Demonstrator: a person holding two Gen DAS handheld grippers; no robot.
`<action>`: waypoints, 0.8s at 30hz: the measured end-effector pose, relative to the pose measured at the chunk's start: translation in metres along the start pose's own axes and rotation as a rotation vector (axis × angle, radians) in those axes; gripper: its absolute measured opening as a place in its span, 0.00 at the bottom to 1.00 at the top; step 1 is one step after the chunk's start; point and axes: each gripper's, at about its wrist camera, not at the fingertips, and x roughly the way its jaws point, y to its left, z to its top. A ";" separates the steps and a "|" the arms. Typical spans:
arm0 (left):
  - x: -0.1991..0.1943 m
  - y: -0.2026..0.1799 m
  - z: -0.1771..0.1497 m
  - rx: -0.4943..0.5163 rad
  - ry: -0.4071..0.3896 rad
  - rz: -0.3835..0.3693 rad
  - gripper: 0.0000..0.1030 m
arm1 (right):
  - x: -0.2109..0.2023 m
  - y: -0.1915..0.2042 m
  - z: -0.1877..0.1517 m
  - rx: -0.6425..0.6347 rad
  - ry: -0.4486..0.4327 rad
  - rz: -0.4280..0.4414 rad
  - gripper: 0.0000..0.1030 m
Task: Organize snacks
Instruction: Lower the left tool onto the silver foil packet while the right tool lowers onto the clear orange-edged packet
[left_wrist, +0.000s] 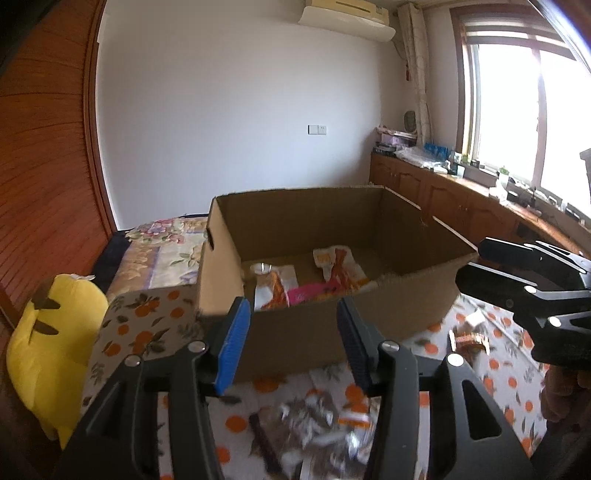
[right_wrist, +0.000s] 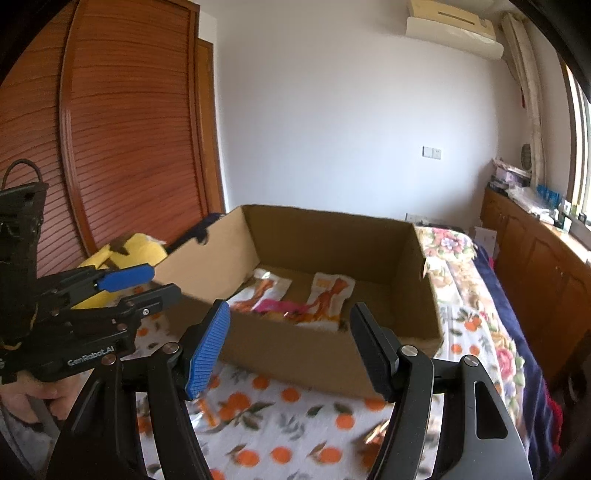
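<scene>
Your left gripper (left_wrist: 293, 339) hangs in front of the near wall of the cardboard box (left_wrist: 314, 332), its fingers (left_wrist: 232, 347) partly apart with nothing between them; no snack is held. Your right gripper (right_wrist: 291, 350) sits before the same box wall, its fingers (right_wrist: 208, 354) spread wider and likewise empty.

The box stands open on the orange-print bed cover (right_wrist: 295, 417). On the box floor lie the snack packets: two white-and-orange ones (right_wrist: 330, 295) side by side, with a pink packet (right_wrist: 280, 305) across their near ends. In the left wrist view a small round white thing (left_wrist: 260, 268) sits in the box's left rear area; what it is cannot be told.

More wrappers (left_wrist: 314, 432) lie loose on the cover just in front of the box, blurred, and a few pieces (left_wrist: 469, 338) lie off the box's right front corner. A yellow plush toy (left_wrist: 51, 350) rests left of the box.
</scene>
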 end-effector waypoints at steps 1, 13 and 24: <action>-0.003 0.001 -0.005 0.003 0.006 0.004 0.49 | -0.003 0.004 -0.005 0.007 0.006 0.017 0.67; -0.012 0.026 -0.065 -0.015 0.114 0.025 0.49 | 0.027 0.044 -0.067 0.094 0.228 0.140 0.60; -0.012 0.050 -0.084 -0.060 0.139 0.037 0.49 | 0.065 0.083 -0.099 0.110 0.402 0.184 0.53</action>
